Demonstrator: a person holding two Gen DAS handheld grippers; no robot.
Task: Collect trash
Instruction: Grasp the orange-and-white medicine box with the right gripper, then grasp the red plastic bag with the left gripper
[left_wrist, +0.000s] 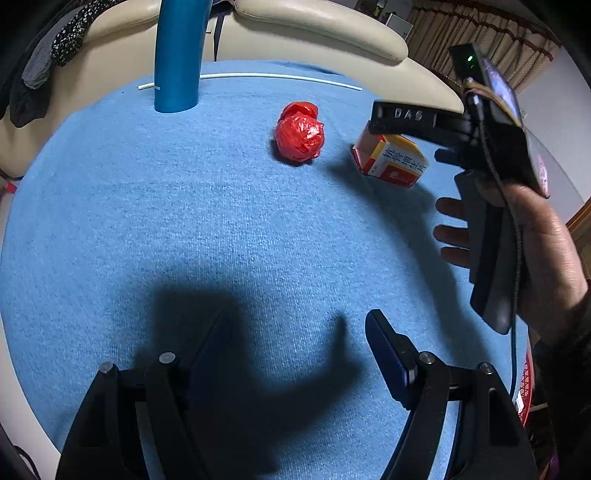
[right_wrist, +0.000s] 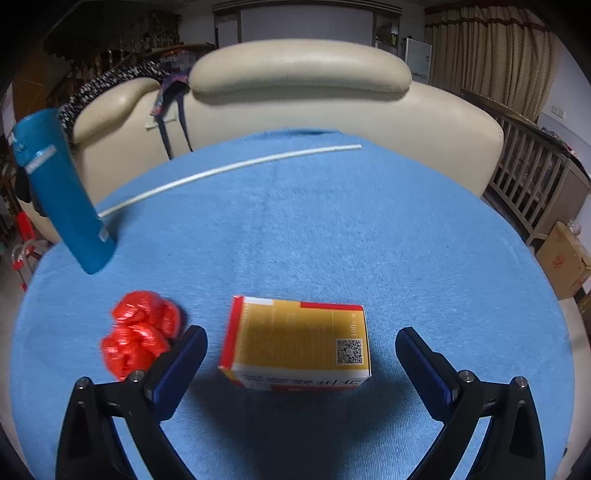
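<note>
Right tool (right_wrist: 301, 350) gapes wide, box (right_wrist: 299, 343) sitting between its fingers on the blue surface (right_wrist: 332, 229), untouched. Box looks like light, stiff cardboard, probably empty, so it may crush if squeezed hard; best taken across its 2 short ends, where the fingers already line up. Red wad (right_wrist: 140, 332) lies just left of the box: soft crumpled plastic, light, compressible, graspable anywhere. Left tool (left_wrist: 295, 354) is part-open with nothing in it, hanging over bare cloth well short of both.

bare blue cloth (right_wrist: 332, 229) beyond box (right_wrist: 299, 343); red wad (right_wrist: 140, 332) beside left finger
</note>
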